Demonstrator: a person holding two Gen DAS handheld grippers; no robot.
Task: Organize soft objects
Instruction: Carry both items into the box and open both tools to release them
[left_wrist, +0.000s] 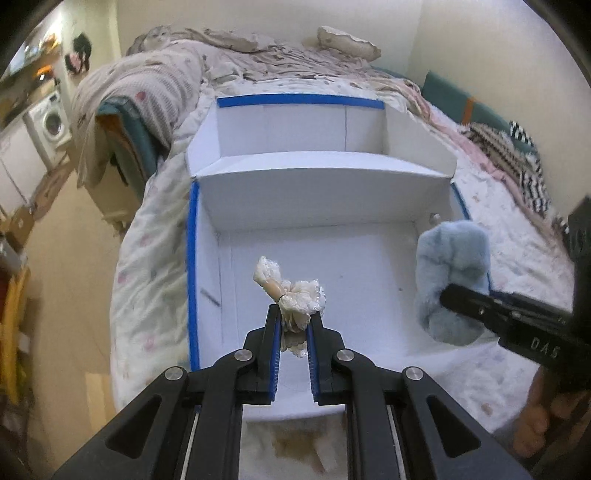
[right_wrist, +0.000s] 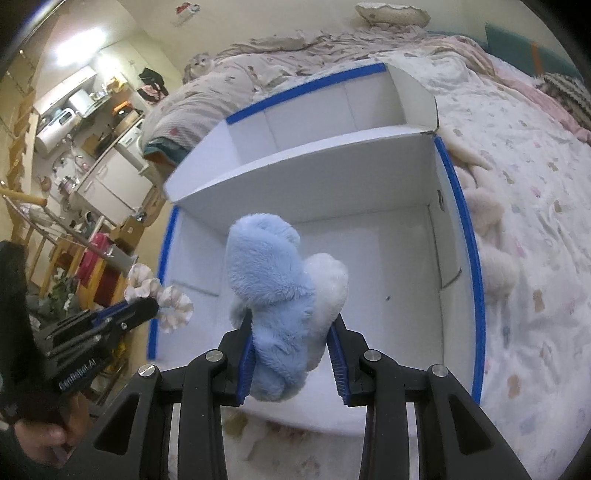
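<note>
Two tools are at work over one white cardboard box with blue-taped edges (left_wrist: 192, 258), which sits on a bed covered by a pale patterned quilt (left_wrist: 147, 258). The box has two compartments: a large near one and a narrower far one, split by a single white divider (left_wrist: 317, 173); both look bare inside.

The left tool (left_wrist: 294, 317) is closed narrowly on one cream lace scrunchie (left_wrist: 295, 295), pinched between its blue-padded fingers and held above the floor of the near compartment, toward its left half. In the right wrist view the same scrunchie (right_wrist: 162, 295) shows beside the box's left wall.

The right tool (right_wrist: 291, 332) is clamped, with a wider gap, on one fluffy light-blue plush toy with a white patch (right_wrist: 273, 288), held over the near compartment. From the left wrist view that plush (left_wrist: 452, 280) hangs at the box's right wall.

One cream fluffy item (right_wrist: 487, 236) lies on the quilt just outside the right wall.
</note>
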